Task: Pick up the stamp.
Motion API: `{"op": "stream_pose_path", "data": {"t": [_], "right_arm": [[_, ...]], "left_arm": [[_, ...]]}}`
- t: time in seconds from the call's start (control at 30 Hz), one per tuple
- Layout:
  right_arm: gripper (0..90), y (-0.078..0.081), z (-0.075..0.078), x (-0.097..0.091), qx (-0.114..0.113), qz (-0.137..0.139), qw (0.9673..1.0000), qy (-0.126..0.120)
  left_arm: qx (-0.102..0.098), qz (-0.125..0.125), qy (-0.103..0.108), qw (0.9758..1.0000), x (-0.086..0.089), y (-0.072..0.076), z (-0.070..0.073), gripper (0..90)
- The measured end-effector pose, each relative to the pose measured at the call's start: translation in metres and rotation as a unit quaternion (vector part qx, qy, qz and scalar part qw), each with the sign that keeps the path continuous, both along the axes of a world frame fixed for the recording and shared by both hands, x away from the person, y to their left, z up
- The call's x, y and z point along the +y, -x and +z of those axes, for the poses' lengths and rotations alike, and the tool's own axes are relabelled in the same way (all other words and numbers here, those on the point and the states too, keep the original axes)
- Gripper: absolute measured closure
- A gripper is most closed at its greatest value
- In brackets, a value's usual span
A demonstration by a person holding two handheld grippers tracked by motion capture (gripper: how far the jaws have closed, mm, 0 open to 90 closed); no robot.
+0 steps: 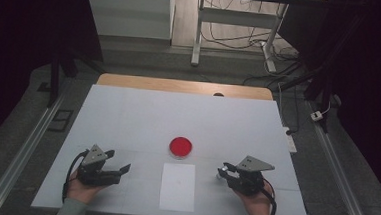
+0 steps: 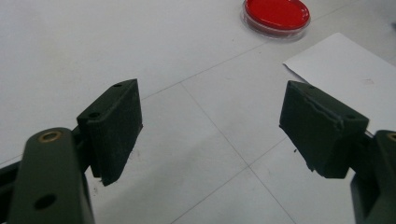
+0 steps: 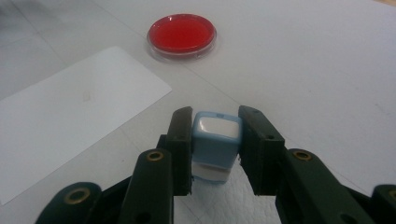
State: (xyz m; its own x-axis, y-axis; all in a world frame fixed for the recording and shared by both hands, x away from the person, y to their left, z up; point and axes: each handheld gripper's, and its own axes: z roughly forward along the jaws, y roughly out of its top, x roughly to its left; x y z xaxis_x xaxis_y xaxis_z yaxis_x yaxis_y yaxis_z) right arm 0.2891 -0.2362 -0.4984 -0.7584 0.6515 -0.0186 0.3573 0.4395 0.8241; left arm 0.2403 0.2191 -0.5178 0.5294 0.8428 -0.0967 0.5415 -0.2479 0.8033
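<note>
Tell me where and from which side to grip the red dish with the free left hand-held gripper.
Take the red dish across its clear outer rim, coming straight down from above with the jaws set wide. It is round, low and lies flat on the table, so no side offers much height. The left hand-held gripper already stands open; the white sheet lies just before the dish.

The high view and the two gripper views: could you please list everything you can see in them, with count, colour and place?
table: one, white top with a wooden far edge, centre of the high view.
round dish: one, red inside a clear rim, mid-table, just beyond the paper.
sheet of paper: one, white, flat on the table between the two grippers.
small block: one, light blue with a white face, clamped between the right gripper's jaws.
cables: several, dark, on the floor beyond the table.
left gripper: one, black, jaws wide apart with nothing between them, near left.
right gripper: one, black, shut on the block, near right.
</note>
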Motion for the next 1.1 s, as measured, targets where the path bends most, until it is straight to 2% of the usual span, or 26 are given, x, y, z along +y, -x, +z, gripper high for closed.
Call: {"op": "stream_pose_path", "data": {"t": [0.43, 0.83, 1.1], "right_arm": [[66.2, -0.001, 0.006, -0.004, -0.01, -0.012, 0.9996, -0.023], [66.2, -0.009, 0.013, -0.007, -0.016, -0.02, 0.9979, -0.059], [66.2, -0.011, 0.021, -0.002, -0.029, -0.019, 0.9972, -0.066]], "left_arm": [[0.001, 0.001, -0.003, 1.0, 0.0, 0.0, -0.001, 21.3], [-0.001, 0.007, 0.0, 1.0, 0.0, -0.002, -0.002, 21.4], [0.001, 0.003, 0.002, 1.0, 0.0, -0.004, -0.004, 21.5]]}}
